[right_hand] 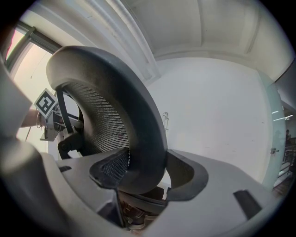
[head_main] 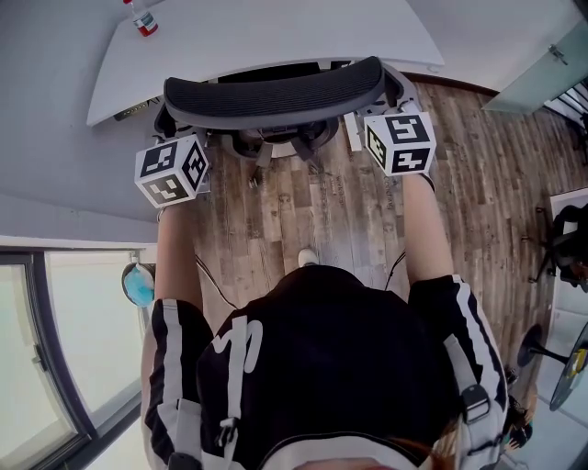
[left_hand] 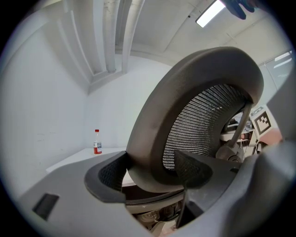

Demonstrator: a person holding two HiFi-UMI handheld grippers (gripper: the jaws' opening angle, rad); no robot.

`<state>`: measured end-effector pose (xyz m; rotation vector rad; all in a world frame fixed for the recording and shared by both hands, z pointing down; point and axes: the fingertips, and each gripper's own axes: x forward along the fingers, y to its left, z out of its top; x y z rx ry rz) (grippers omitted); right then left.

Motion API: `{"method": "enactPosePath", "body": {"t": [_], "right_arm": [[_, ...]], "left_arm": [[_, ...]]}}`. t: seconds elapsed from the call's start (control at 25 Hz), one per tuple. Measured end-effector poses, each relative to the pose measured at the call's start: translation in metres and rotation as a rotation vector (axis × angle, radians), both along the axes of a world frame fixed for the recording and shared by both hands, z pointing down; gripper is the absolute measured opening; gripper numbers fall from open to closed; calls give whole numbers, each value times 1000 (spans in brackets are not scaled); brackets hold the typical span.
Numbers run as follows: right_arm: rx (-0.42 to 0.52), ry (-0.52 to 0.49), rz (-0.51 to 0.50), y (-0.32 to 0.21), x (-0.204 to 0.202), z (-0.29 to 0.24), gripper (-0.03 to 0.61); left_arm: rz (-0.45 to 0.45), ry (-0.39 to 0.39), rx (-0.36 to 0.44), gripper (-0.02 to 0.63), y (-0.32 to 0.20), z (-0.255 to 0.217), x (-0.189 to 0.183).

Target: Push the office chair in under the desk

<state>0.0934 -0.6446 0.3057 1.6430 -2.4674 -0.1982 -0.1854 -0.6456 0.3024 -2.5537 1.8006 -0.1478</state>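
The black mesh office chair [head_main: 274,94] stands with its seat partly under the white desk [head_main: 211,41]; its curved backrest top faces me. My left gripper [left_hand: 150,175] is shut on the backrest's left frame edge [left_hand: 152,139], its marker cube [head_main: 173,170] showing in the head view. My right gripper [right_hand: 148,179] is shut on the backrest's right frame edge [right_hand: 143,115], below its cube [head_main: 401,142]. In the head view the backrest hides both sets of fingertips.
A small red-capped bottle [head_main: 141,18] stands on the desk's far left corner, also seen as the bottle [left_hand: 97,142]. The wooden floor [head_main: 340,220] lies under the chair. A window frame [head_main: 55,367] is at the left, another black chair [head_main: 565,243] at the right.
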Motion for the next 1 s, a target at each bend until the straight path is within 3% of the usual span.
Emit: {"method": "enactPosePath", "body": {"t": [1.0], "right_arm": [[11, -3, -37, -51, 1, -5, 259]], "left_arm": [[-30, 16, 10, 328, -42, -3, 1]]}}
